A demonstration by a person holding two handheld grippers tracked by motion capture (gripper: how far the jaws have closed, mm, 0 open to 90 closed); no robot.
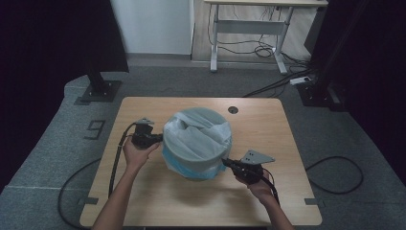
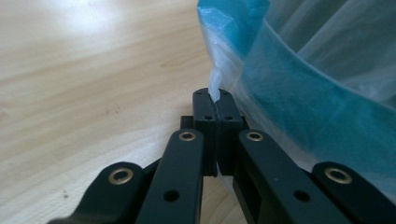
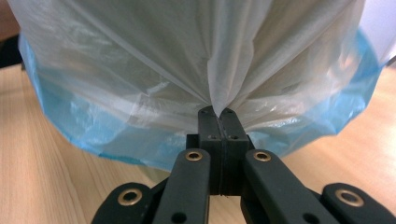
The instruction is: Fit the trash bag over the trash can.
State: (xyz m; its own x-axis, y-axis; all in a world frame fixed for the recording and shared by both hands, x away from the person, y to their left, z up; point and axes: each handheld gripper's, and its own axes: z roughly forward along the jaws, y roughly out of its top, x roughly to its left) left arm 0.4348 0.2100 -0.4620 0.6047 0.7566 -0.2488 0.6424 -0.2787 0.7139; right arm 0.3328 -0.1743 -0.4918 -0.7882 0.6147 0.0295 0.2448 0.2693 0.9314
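Now both tools pinch the white liner (image 3: 140, 60).

Lined bin mid-table, a gripper at each side.
Standing on the table (image 1: 158, 201): bin (image 1: 197, 153), liner bag (image 1: 201, 132) inside and over its rim; left gripper (image 1: 160, 139) at its left, right gripper (image 1: 225, 163) at front right.

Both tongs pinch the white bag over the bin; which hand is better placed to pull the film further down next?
Probably the right. The right tongs grip the white bag low on the bin's side, over the blue liner. The left tongs pinch only a thin wisp.
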